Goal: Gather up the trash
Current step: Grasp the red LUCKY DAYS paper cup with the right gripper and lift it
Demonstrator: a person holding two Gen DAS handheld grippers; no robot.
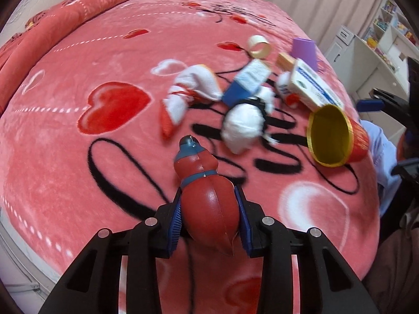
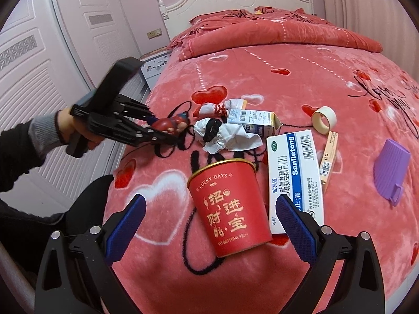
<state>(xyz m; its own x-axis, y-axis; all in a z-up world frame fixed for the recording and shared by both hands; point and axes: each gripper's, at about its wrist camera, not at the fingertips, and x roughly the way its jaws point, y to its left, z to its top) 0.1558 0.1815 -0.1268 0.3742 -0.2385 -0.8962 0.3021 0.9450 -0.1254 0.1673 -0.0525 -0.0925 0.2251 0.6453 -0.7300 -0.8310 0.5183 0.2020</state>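
Trash lies scattered on a pink heart-print blanket [image 2: 301,78]. My left gripper [image 1: 209,209] is shut on a red and blue squishy toy [image 1: 207,183]; both blue pads press its sides. The right wrist view shows the same toy [image 2: 167,124] in that gripper [image 2: 167,133], held by a hand. My right gripper [image 2: 210,204] is open, its pads either side of a red paper cup [image 2: 227,209] lying on its side, not touching it. Beside the cup are a white and blue medicine box [image 2: 296,178] and a crumpled tissue with a black hair tie [image 2: 225,133].
Further trash: a smaller box [image 2: 251,120], a tape roll [image 2: 323,119], a narrow box [image 2: 328,157], a purple cup [image 2: 392,167], a white and red bundle [image 2: 209,108]. A folded quilt [image 2: 275,28] lies by the headboard. White wardrobe doors [image 2: 39,83] stand left of the bed.
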